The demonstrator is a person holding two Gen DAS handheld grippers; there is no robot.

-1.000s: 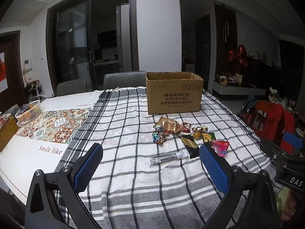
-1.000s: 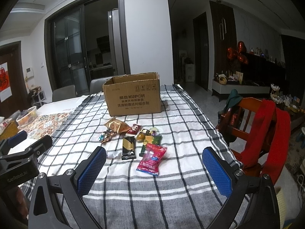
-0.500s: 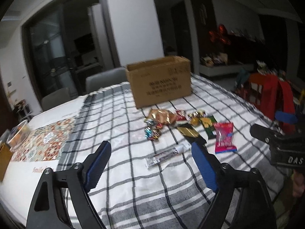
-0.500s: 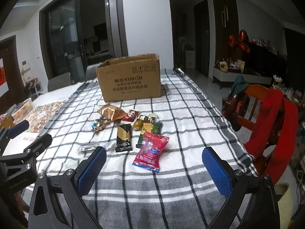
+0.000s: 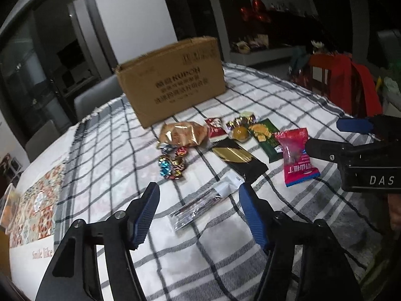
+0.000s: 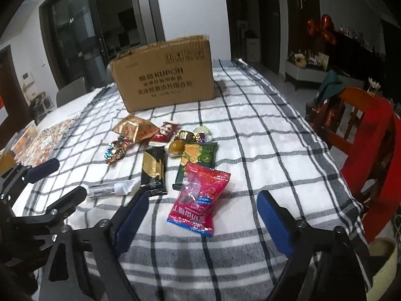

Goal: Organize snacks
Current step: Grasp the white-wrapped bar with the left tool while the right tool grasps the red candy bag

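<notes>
The left gripper (image 5: 198, 209) hangs over the checked tablecloth (image 5: 288, 105), jaws apart and just been closing, grasping nothing. A clear wrapped stick (image 5: 203, 204) lies between its pads, untouched, slanting toward 2 o'clock. The right gripper (image 6: 203, 215) is also unclenched, its jaws just been narrowing, with the red packet (image 6: 200, 198) flat on the cloth between the pads. The other snacks cluster at 12 o'clock from both grippers, and the cardboard box (image 6: 163, 75) stands beyond them.
</notes>
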